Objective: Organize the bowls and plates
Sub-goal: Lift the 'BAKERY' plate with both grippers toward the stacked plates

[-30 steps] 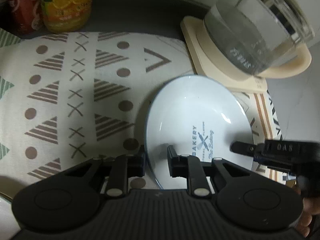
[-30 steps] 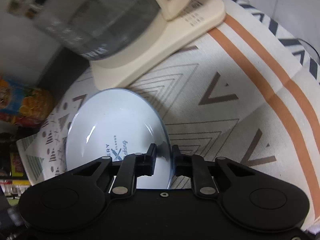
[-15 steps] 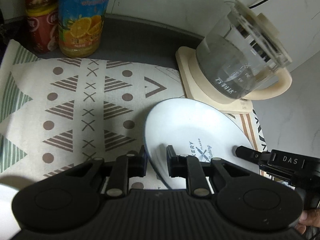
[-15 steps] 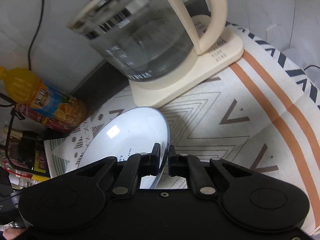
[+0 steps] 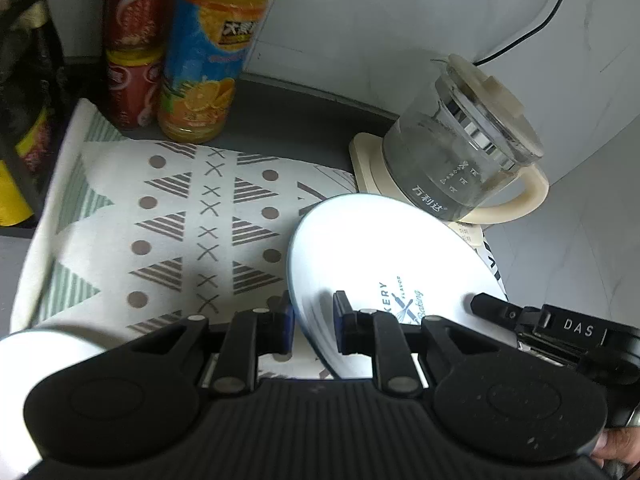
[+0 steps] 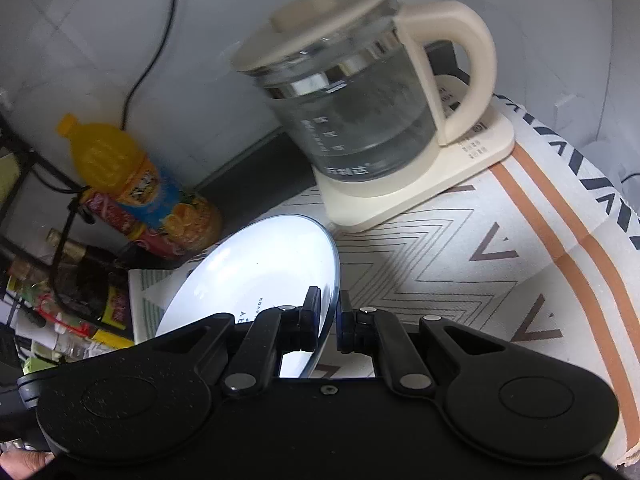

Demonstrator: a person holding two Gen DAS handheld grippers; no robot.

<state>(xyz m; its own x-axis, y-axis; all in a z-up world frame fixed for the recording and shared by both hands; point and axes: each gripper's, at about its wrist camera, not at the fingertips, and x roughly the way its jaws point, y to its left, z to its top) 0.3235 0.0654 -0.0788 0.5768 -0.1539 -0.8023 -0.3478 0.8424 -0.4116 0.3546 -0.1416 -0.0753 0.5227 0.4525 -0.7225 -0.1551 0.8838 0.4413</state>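
Left wrist view, from the left edge: a white rounded dish edge (image 5: pixel 28 360) shows at lower left, blurred and only partly in frame. Upper left holds a red can stack (image 5: pixel 134 44) and, just beside it, an orange juice bottle (image 5: pixel 204 64). A patterned cloth (image 5: pixel 180 240) with triangles, dots and crosses covers the centre-left. The left gripper (image 5: pixel 314 328) sits at bottom centre, jaws nearly closed and clamped on the near rim of a white plate (image 5: pixel 384 248) printed with blue bakery lettering; the plate tilts, lifted off the cloth. Behind it at upper right stands a glass kettle (image 5: pixel 460 160) on a cream base. At lower right the right gripper (image 5: pixel 480 306) bites the plate's other rim. Right wrist view: the bottle (image 6: pixel 132 184) at left, the plate (image 6: pixel 256 272) at centre-left seen nearly edge-on, the right gripper (image 6: pixel 329 320) fully closed on its rim, the kettle (image 6: pixel 360 108) at upper centre, an orange-striped cloth (image 6: pixel 540 240) at right.
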